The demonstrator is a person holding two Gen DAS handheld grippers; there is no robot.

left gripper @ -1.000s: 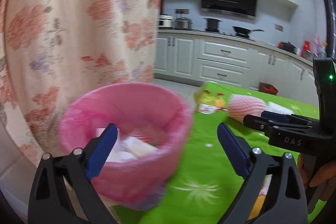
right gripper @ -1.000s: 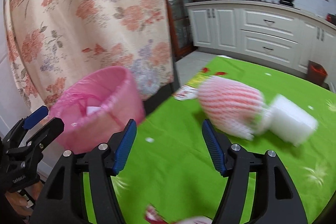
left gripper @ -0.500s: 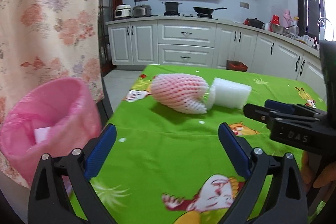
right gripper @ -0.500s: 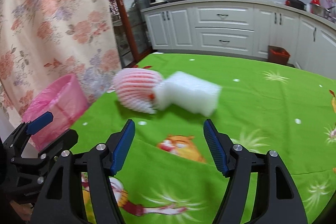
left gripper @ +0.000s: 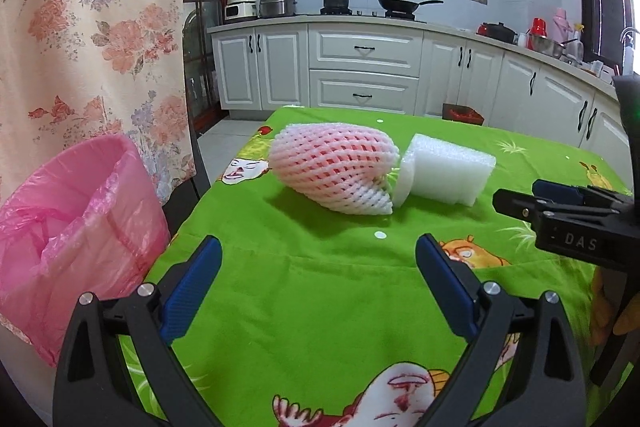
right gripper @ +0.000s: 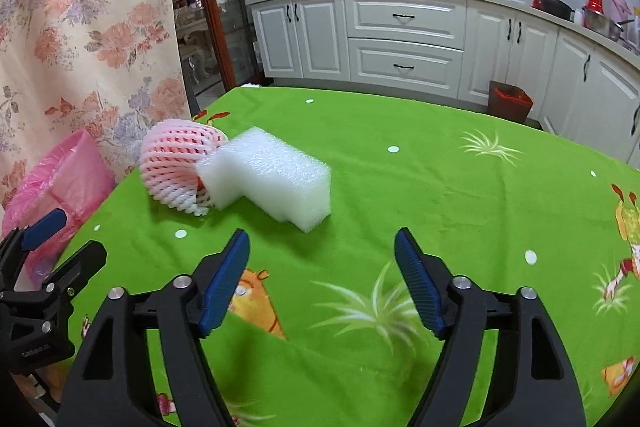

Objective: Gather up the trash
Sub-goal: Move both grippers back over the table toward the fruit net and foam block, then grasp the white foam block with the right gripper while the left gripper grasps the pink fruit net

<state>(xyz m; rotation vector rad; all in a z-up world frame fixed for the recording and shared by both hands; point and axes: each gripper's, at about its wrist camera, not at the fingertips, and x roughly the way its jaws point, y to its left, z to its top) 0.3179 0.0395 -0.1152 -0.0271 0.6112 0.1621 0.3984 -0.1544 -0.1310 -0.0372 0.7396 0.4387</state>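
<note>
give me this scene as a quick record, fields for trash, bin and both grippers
trash 1: pink foam net, on its side on the green tablecloth
trash 2: white foam block, touching the net's open end
bin: pink-lined bin, off the table's left edge; contents not visible
left gripper: open, empty, above the cloth, aimed toward the net
right gripper: open, empty, short of the block
background: kitchen cabinets, floral curtain

Floral curtain (left gripper: 88,39) hangs left; white cabinets (left gripper: 360,71) behind; wok (left gripper: 404,4) on stove.
</note>
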